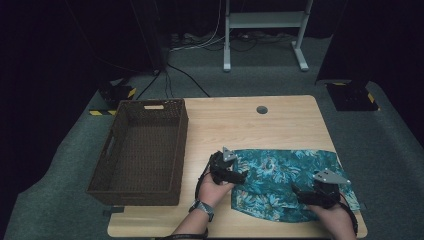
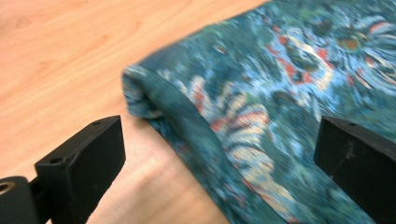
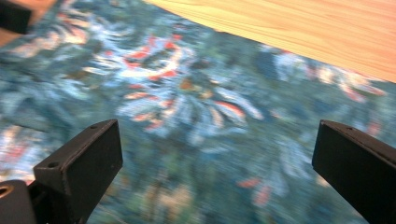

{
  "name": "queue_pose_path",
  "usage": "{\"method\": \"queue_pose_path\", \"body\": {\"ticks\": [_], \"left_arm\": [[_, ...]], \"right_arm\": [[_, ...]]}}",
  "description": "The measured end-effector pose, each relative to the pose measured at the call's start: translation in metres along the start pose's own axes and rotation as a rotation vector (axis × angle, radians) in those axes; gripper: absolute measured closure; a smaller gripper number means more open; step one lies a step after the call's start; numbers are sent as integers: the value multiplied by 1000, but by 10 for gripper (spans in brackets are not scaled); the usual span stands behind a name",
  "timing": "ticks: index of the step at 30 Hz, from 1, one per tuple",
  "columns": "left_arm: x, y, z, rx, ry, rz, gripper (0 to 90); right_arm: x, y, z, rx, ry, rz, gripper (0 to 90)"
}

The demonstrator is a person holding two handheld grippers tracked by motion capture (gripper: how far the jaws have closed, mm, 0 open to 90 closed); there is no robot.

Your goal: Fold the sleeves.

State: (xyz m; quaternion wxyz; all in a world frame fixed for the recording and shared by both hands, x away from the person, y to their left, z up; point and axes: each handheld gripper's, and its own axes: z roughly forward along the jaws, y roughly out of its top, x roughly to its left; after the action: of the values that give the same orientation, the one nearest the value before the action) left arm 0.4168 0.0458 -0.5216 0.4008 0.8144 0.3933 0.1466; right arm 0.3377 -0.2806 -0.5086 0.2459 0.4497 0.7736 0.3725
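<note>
High view gives me the folded floral cloth lying flat on the near right part of the worktop, with my left tongs at its left edge and my right tongs over its near right portion. The woven basket sits well apart from the cloth, on the left side of the worktop. In the left gripper view I see my left tongs with jaws spread wide and nothing pinched: the cloth's rounded folded edge runs slantwise between them, the left jaw over bare wood, the right jaw over the print, neither pressing on the fabric as far as I can tell. In the right gripper view my right tongs also stand wide apart with nothing gripped; the cloth spreads beneath and beyond both jaws, and a strip of bare worktop shows past its far edge at the top.
</note>
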Motion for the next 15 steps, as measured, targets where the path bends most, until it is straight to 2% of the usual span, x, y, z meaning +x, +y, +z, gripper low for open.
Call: {"method": "queue_pose_path", "body": {"ticks": [4, 6, 8, 9, 10, 12, 14, 15], "left_arm": [[7, 3, 7, 8, -5, -29, 28], [13, 6, 12, 4, 7, -58, 54], [19, 8, 14, -10, 19, -90, 76], [19, 8, 14, -10, 19, -90, 86], [26, 10, 17, -24, 28, -125, 101], [28, 11, 18, -33, 34, -137, 140], [36, 14, 19, -63, 36, -175, 184], [36, 14, 19, -63, 36, -175, 209]], "right_arm": [[19, 4, 6, 8, 45, -20, 13], [28, 7, 9, 15, 72, -21, 12], [36, 8, 11, 17, 79, -37, 10], [39, 9, 12, 18, 80, -45, 9], [42, 10, 13, 19, 84, -46, 9], [47, 10, 15, 23, 94, -45, 9], [50, 9, 16, 28, 98, -48, 9], [50, 9, 16, 28, 98, -48, 9]]}}
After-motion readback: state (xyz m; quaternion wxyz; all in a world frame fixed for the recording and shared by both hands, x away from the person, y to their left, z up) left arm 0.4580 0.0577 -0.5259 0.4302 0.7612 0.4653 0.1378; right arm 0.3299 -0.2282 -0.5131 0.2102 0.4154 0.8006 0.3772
